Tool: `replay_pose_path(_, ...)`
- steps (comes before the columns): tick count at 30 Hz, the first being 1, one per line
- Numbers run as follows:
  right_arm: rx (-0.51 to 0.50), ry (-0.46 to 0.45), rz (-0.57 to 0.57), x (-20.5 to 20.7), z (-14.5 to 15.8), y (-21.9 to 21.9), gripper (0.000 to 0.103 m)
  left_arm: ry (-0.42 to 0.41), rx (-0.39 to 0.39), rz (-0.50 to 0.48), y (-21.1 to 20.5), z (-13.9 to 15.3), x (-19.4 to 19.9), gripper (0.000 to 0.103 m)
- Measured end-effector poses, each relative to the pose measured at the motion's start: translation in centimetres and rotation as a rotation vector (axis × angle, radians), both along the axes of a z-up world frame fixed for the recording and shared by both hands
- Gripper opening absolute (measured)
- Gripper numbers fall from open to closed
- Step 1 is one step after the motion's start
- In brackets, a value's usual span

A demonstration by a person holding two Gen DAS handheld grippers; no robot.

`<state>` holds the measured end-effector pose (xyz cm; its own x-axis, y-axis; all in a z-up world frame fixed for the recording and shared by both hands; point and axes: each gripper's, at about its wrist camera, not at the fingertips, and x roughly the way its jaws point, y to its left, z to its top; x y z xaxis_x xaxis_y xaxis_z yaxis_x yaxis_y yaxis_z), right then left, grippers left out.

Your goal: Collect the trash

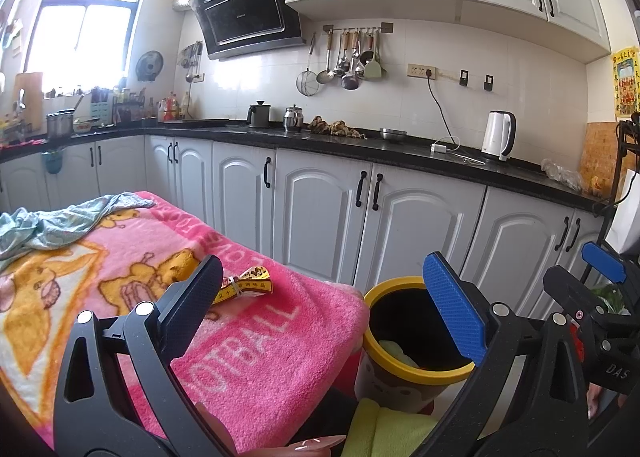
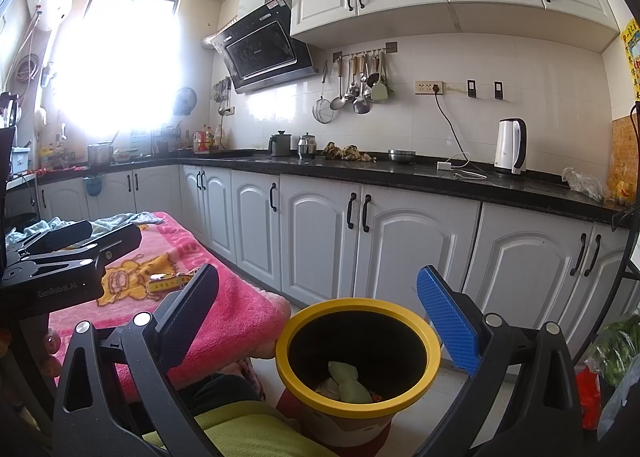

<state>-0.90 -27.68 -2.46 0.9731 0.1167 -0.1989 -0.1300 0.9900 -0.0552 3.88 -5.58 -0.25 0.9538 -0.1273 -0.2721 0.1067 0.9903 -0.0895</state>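
A yellow packet point(image 1: 245, 284) lies on the pink blanket point(image 1: 256, 353), just past the left gripper point(image 1: 332, 309), whose jaws gape empty. Right gripper point(image 2: 320, 321) hangs spread wide above the bin point(image 2: 292, 341) holding wrappers point(image 2: 347, 381).

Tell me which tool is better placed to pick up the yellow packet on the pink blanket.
Left tool: open, the yellow packet lies by its black finger. Right tool hangs open over the bin.

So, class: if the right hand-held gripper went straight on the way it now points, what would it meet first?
Probably the bin: its open mouth lies between the open fingers of the right hand-held gripper. Depth is unclear.
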Motion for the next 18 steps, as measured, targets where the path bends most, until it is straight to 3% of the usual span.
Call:
replay_pose_path(7, -0.016, 0.036, 0.029, 0.7, -0.3, 0.5, 0.097, 0.033, 0.001, 0.014, 0.6, -0.2, 0.5, 0.092)
replay_pose_path(12, -0.062, 0.091, 0.146, 2.5, 0.1, 3.6, 0.097, 0.081, -0.039, 0.108, 4.7, -0.3, 0.7, 0.092)
replay_pose_path(16, -0.115, 0.168, 0.384, 4.8, 0.8, 12.6, 0.097, 0.153, -0.139, 0.352, 14.9, -0.3, -0.6, 0.092)
replay_pose_path(18, -0.146, 0.209, 0.548, 5.2, 0.8, 19.1, 0.097, 0.163, -0.174, 0.544, 21.8, -0.5, -2.9, 0.092)
